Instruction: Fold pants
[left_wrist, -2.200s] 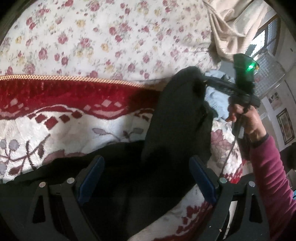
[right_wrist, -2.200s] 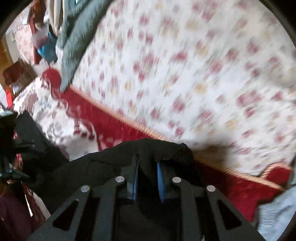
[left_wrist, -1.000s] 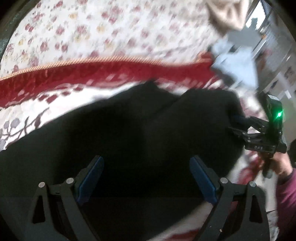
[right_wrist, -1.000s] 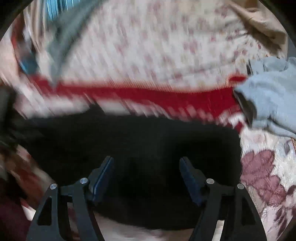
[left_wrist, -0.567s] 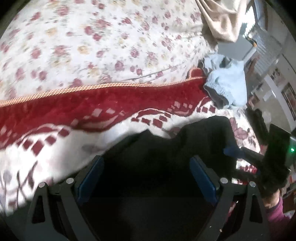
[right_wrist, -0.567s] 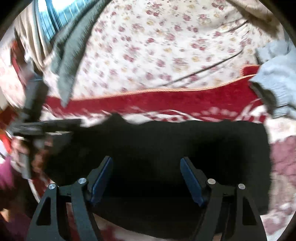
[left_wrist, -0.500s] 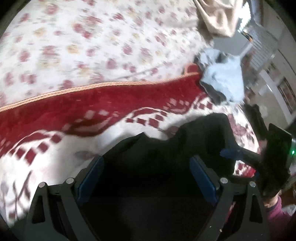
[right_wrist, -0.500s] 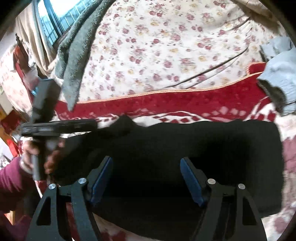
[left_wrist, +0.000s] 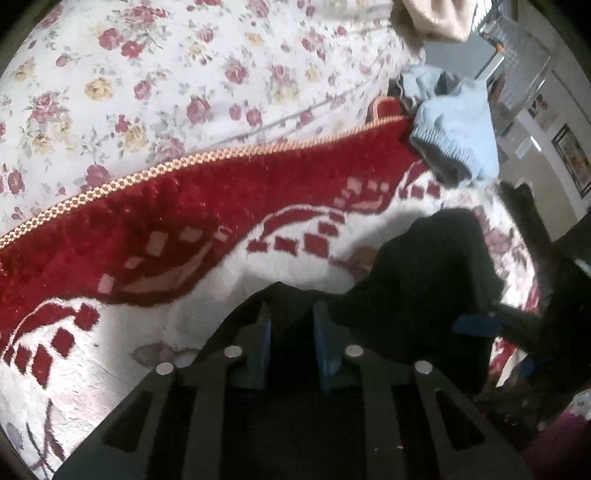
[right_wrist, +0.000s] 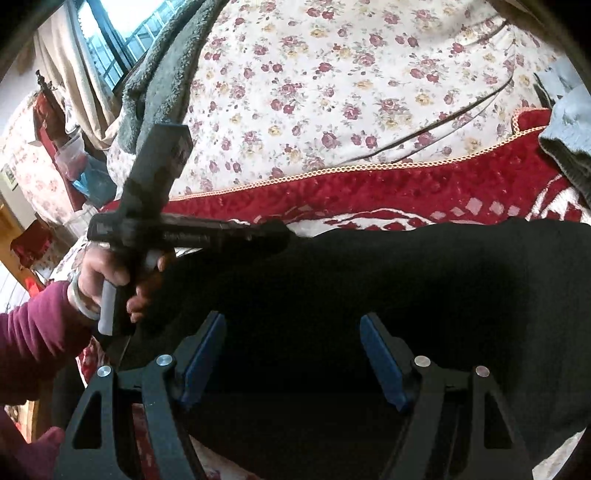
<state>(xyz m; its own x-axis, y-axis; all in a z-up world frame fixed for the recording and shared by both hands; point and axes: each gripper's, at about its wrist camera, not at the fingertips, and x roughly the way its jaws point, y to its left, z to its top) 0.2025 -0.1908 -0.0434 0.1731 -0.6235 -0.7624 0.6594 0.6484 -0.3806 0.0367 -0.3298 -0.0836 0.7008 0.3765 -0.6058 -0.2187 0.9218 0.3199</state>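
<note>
The black pants (right_wrist: 388, 295) lie folded on the red and white blanket (left_wrist: 184, 236), spread wide in the right wrist view. My left gripper (left_wrist: 291, 325) is shut on the black pants (left_wrist: 424, 280) at their near left corner; it also shows in the right wrist view (right_wrist: 273, 230), pinching the pants' upper left edge. My right gripper (right_wrist: 291, 354) is open and empty, its blue pads hovering over the middle of the pants. One of its blue pads (left_wrist: 476, 326) shows at the right of the left wrist view.
A floral sheet (right_wrist: 351, 85) covers the bed behind the blanket. A light blue garment (left_wrist: 450, 136) lies at the blanket's far right corner. A grey towel (right_wrist: 155, 81) and beige curtain hang at the far left by a window.
My left gripper was open over the pants and has now shut on their corner. The right gripper let go of the pants earlier and stays open above them.
</note>
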